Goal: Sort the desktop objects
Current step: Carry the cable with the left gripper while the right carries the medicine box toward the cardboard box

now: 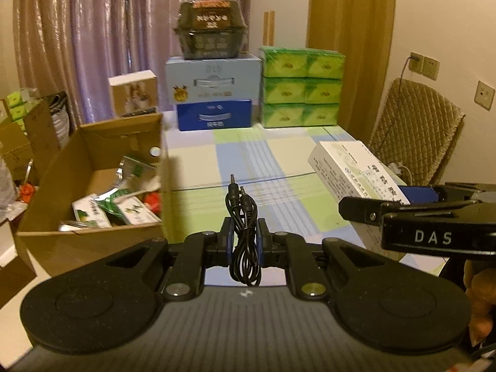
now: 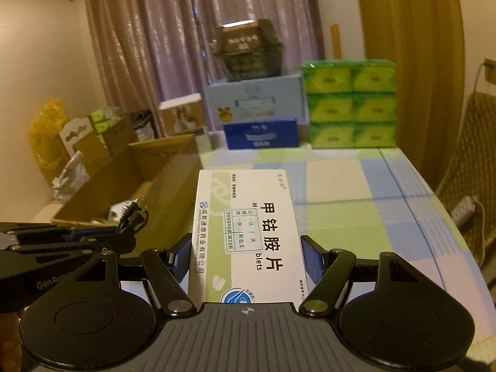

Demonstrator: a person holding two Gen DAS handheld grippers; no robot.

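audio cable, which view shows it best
The left wrist view: the coiled audio cable sits centred in the left gripper, both plugs visible. The right wrist view shows only a small side glimpse at the left edge.

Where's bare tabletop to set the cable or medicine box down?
Checked tablecloth is bare between the cardboard box and the medicine box, up to the stacked boxes and green tissue packs. Cardboard box interior is crowded.
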